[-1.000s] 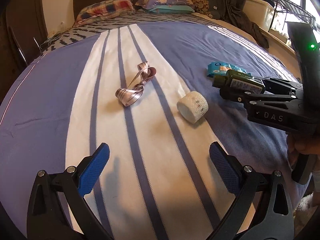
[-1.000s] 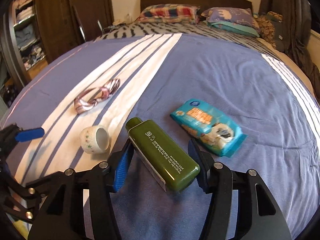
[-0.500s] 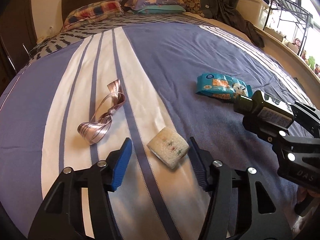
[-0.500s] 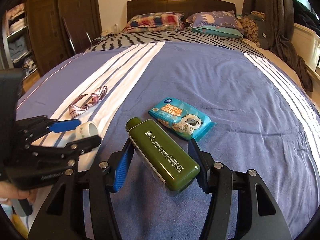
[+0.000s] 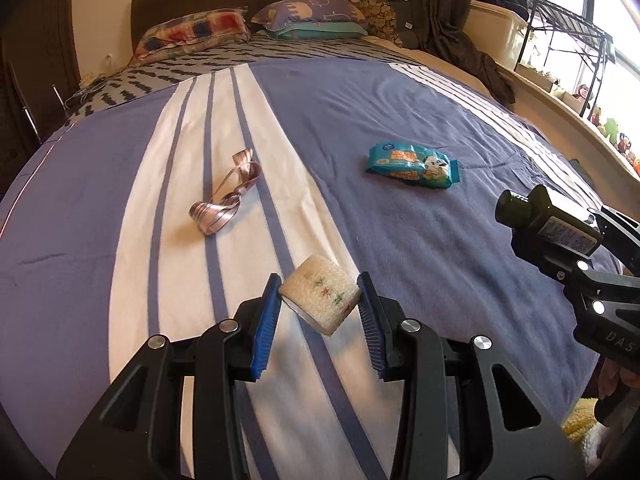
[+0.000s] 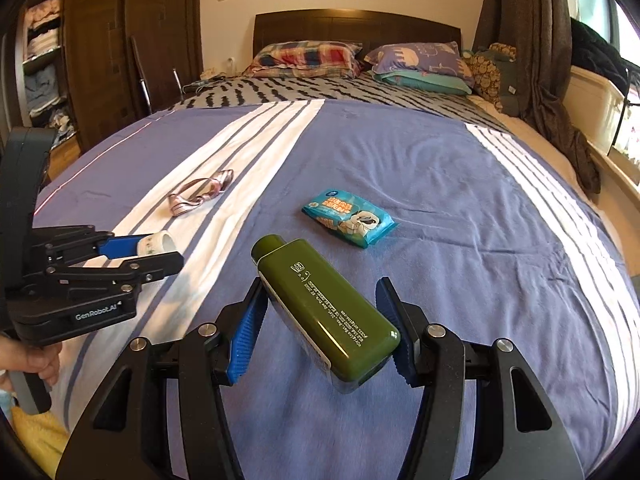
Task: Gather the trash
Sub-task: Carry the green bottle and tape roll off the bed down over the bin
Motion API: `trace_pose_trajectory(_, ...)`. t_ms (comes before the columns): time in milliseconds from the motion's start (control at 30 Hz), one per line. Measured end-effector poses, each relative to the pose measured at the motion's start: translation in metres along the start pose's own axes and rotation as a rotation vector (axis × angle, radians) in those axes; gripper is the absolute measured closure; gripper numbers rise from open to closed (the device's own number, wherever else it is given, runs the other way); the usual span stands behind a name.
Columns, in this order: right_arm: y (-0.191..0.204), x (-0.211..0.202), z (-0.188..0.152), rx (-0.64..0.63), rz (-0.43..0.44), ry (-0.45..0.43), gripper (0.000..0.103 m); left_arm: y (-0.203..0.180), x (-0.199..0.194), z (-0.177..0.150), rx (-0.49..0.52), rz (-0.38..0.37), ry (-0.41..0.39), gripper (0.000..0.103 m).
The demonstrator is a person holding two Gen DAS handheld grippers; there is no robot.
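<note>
The left hand-held gripper [image 5: 320,312] has a small white cup [image 5: 320,299] with a flower print between its blue pads; the jaws are closing and both pads touch the cup's sides, with the cup tilted and raised just off the bed [image 5: 400,128]. Its inside is not visible. The right hand-held gripper [image 6: 320,328] is clamped on a green bottle [image 6: 326,312], cap pointing away from the camera, held above the blue bedspread.

A second ago the left jaws stood wide apart and the cup lay on its side on the white stripe, well ahead of them; now it sits between the pads. The bottle was in the same grip then, lower and closer to the wipes.

A blue pack of wipes [image 5: 412,165] lies on the blue part of the bed, well apart from both grippers. A pinkish striped ribbon [image 5: 226,204] lies on the white stripe beyond the cup. Pillows [image 6: 308,58] rest at the headboard. Nothing blocks either gripper.
</note>
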State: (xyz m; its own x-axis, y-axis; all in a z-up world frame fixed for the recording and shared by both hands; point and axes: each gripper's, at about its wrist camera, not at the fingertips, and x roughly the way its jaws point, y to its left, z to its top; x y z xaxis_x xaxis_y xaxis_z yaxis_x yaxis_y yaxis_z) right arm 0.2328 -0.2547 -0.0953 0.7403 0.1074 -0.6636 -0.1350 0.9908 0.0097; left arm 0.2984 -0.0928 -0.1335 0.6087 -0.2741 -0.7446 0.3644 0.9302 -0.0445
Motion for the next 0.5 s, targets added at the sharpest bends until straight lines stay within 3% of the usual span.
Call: trace_pose_trajectory(500,0.028,-0.109,-0.063,-0.017,-0.022,-0.044,0.046,-0.021,-0.12,-0.083,-0.024,0.001,-0.09,0.066)
